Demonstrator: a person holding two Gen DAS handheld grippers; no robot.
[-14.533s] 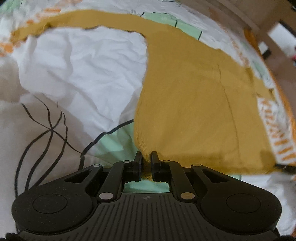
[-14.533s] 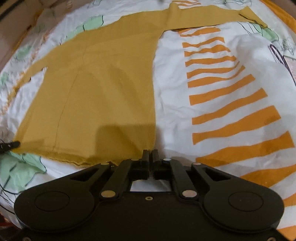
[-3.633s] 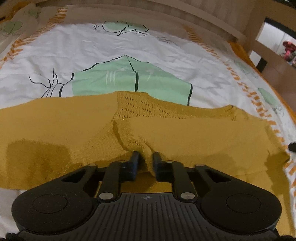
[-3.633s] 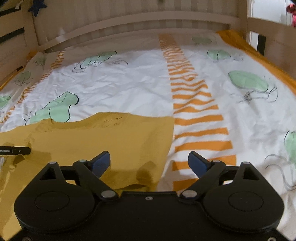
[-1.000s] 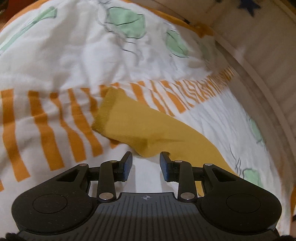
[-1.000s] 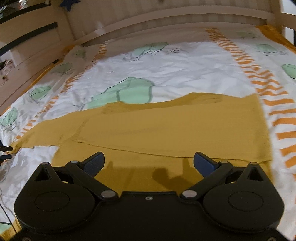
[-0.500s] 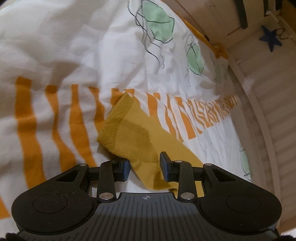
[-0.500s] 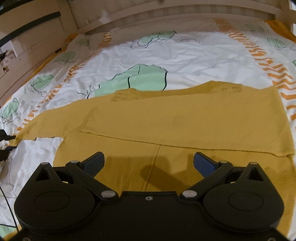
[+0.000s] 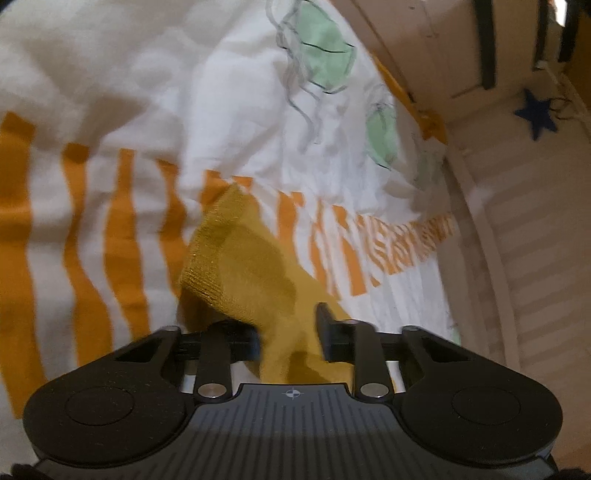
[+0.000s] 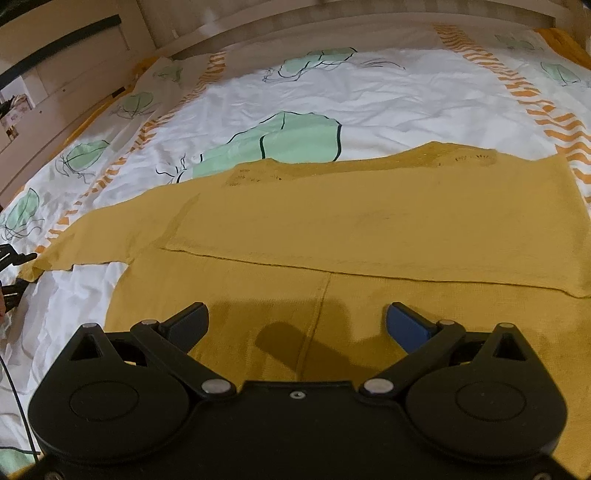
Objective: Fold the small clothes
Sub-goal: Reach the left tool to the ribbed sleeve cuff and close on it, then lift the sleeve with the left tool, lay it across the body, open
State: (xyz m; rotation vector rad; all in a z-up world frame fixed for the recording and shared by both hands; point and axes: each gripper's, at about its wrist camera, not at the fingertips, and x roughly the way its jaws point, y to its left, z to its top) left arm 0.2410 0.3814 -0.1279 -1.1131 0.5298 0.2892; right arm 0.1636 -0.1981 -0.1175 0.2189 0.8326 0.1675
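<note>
L gripper (image 9: 286,332): my jaws were closing w/ the sleeve (image 9: 240,266) of the mustard sweater (image 10: 369,229) between them. Frame's motion-blurred, so can't tell if pads had bitten the knit; the fabric bunched up in the gap and dropped below my body. Ribbed cuff end stuck out ahead of the fingers (image 9: 328,325), lying over the orange stripes of the bedsheet (image 9: 110,92). Wooden bed rail (image 9: 424,55) top right, blue star (image 9: 537,114) on the slatted wall.

R gripper (image 10: 297,325): jaws spread wide, nothing between the blue pads (image 10: 406,325), hovering over the sweater's lower part. No contact w/ the knit that I could see, only my shadow on it.

Sweater lay flat on the sheet, spread across the R view. One sleeve was folded across the body, its edge making a long straight line. The other sleeve ran out to the left edge, where the L gripper's tips (image 10: 14,258) were at its cuff. Neckline faced the headboard (image 10: 295,26), next to a green print patch (image 10: 280,144).
</note>
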